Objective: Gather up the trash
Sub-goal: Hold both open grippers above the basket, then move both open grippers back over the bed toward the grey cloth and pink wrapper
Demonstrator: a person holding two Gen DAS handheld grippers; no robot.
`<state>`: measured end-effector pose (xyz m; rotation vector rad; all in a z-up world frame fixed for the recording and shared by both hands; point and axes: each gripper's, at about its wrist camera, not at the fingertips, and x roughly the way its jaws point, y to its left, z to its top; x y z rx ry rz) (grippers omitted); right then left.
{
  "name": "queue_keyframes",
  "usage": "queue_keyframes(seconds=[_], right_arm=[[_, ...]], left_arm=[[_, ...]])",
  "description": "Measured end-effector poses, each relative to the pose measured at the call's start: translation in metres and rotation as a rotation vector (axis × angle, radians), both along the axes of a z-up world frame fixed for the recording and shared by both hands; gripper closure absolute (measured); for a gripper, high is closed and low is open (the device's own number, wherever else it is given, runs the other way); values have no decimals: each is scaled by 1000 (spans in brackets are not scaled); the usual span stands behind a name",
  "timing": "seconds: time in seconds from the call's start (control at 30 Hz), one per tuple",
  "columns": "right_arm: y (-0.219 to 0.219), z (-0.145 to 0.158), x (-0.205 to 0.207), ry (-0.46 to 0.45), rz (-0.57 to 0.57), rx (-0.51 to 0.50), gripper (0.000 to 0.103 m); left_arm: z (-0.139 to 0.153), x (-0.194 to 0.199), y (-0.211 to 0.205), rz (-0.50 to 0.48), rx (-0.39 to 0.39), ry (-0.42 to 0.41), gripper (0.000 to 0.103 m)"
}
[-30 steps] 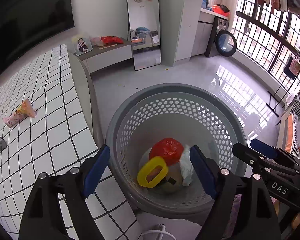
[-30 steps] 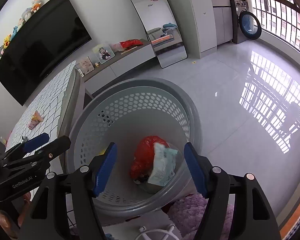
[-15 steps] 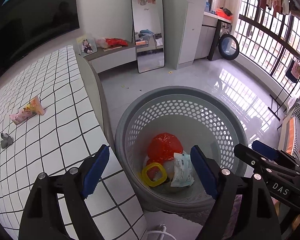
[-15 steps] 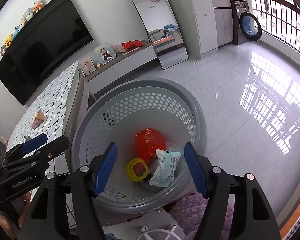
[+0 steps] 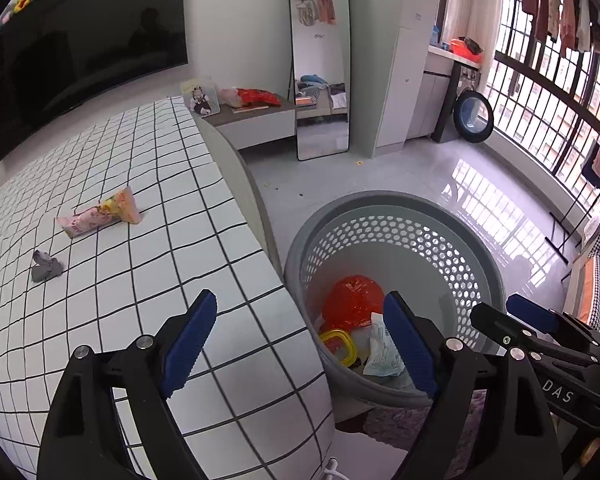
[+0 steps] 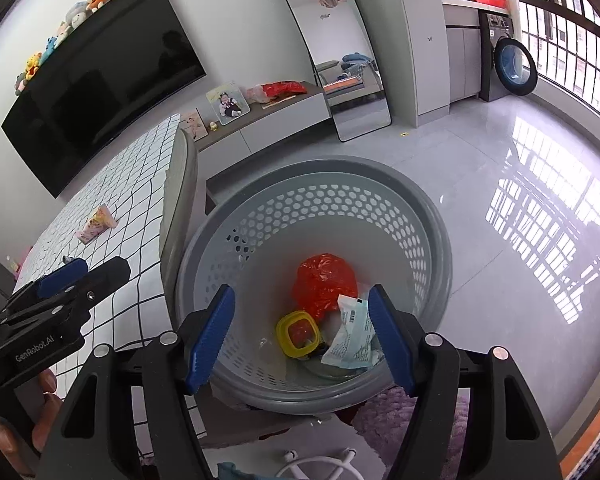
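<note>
**A:** What's the risk from here?

**B:** The snack wrapper (image 5: 100, 213) and the grey scrap (image 5: 46, 267) lie flat on the soft grid-patterned bed (image 5: 148, 208). If the left tongs (image 5: 296, 344) close too low, they could pinch the sheet with the wrapper; too high, and the thin packet slips out. The scrap is small; I can't tell what it's made of.

**A:** Where's the trash relative to the tongs?

**B:** Both pieces sit well ahead and to the left of the left tongs, which are spread wide and empty. The right tongs (image 6: 300, 340), also wide and holding nothing, hover over the grey basket (image 6: 420, 208), where a red bag (image 6: 324, 280), yellow ring (image 6: 298, 334) and white packet (image 6: 350, 344) already lie.
</note>
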<state>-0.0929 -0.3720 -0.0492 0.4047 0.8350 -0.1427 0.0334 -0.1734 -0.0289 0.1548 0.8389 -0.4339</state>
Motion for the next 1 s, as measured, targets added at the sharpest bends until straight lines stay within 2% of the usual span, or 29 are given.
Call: queue_keyframes(seconds=[0.5, 0.8, 1.0], right_arm=[[64, 19, 33, -42, 108, -29, 33], [108, 27, 76, -57, 206, -45, 33], [139, 31, 102, -63, 273, -61, 33]], left_arm=[[11, 10, 101, 203, 4, -27, 17], [11, 25, 164, 343, 17, -24, 17], [6, 44, 194, 402, 25, -10, 17]])
